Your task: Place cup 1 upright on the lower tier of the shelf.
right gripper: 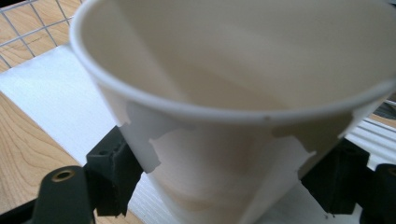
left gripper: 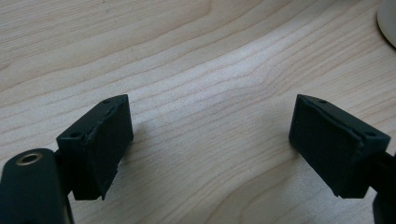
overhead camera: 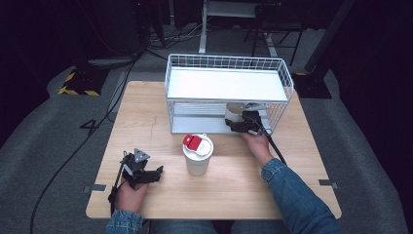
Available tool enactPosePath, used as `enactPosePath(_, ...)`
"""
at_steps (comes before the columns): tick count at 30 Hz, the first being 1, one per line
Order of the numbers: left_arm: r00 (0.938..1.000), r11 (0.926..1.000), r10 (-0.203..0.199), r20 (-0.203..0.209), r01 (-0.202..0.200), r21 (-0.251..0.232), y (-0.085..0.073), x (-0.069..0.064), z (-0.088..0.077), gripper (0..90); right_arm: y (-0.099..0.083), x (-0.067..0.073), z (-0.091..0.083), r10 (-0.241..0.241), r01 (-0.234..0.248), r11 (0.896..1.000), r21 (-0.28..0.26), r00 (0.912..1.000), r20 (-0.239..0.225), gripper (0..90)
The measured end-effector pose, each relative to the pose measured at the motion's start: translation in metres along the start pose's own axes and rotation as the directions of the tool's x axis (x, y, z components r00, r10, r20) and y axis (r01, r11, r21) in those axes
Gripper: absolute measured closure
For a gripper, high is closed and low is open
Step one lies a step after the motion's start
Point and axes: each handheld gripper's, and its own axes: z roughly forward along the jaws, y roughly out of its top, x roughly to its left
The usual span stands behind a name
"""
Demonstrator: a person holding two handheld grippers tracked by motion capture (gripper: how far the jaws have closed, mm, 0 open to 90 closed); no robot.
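An empty white paper cup (overhead camera: 235, 112) sits tilted inside the lower level of a white wire rack (overhead camera: 224, 84). My right gripper (overhead camera: 239, 125) reaches into that level and is shut on the cup. In the right gripper view the cup's (right gripper: 233, 70) open mouth faces the camera, and the right gripper's (right gripper: 224, 175) two black pads press on its sides, denting the wall. My left gripper (overhead camera: 157, 174) lies low on the wooden table (overhead camera: 146, 117) at the front left. In the left gripper view the left gripper (left gripper: 208, 140) has its jaws apart with bare wood between them.
A white cup with a lid and a red tab (overhead camera: 197, 155) stands at the table's middle, between my hands; its base edge (left gripper: 388, 21) shows at the top right of the left gripper view. The rack's top shelf (overhead camera: 224, 83) is flat and white. Cables trail off the table's left.
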Motion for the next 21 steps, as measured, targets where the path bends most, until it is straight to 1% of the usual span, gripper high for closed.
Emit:
enactPosePath(4,1.0000,1.0000,-0.001,0.000,0.001,0.000,0.000,0.000,0.000,14.2,0.000,0.001,0.000,-0.008,0.008,1.000,0.005,1.0000,0.004,22.8)
enactPosePath(5,1.0000,1.0000,-0.001,0.001,0.001,0.000,0.000,0.000,0.000,14.2,0.001,0.001,0.000,-0.022,0.022,1.000,0.008,0.9997,0.007,22.5)
enactPosePath(6,1.0000,1.0000,-0.001,0.000,0.001,0.001,0.000,0.000,0.000,14.2,0.001,0.001,-0.001,-0.025,0.025,1.000,0.007,0.9997,0.009,21.7)
enactPosePath(8,1.0000,1.0000,-0.001,0.000,0.001,0.000,0.000,0.000,0.000,14.2,0.001,0.002,-0.001,-0.041,0.040,0.999,0.011,0.9987,0.031,15.7)
enactPosePath(9,1.0000,1.0000,-0.001,0.000,0.001,0.000,0.000,0.000,0.000,14.2,0.001,0.004,-0.001,-0.054,0.054,0.998,0.018,0.9978,0.038,15.2)
enactPosePath(11,1.0000,1.0000,-0.001,0.000,0.001,0.000,0.000,0.000,0.000,14.2,0.001,0.005,-0.002,-0.059,0.059,0.998,0.014,0.9974,0.041,14.9)
enactPosePath(13,1.0000,1.0000,-0.001,0.000,0.001,0.000,0.000,0.000,0.000,14.2,0.001,0.006,-0.004,-0.061,0.060,0.998,0.005,0.9970,0.048,14.0)
enactPosePath(15,1.0000,1.0000,-0.001,0.000,0.001,0.000,0.000,0.000,0.000,14.2,0.001,0.006,-0.008,-0.054,0.054,0.999,-0.005,0.9972,0.051,9.5)
enactPosePath(16,1.0000,1.0000,0.001,0.001,-0.001,0.001,0.000,0.000,0.000,14.2,0.001,0.007,-0.009,-0.047,0.047,0.999,-0.005,0.9974,0.054,8.6)
enactPosePath(21,1.0000,1.0000,0.006,0.002,-0.006,-0.001,0.002,0.001,0.001,14.3,-0.002,0.006,-0.024,-0.027,0.028,0.999,-0.016,0.9981,0.056,8.5)
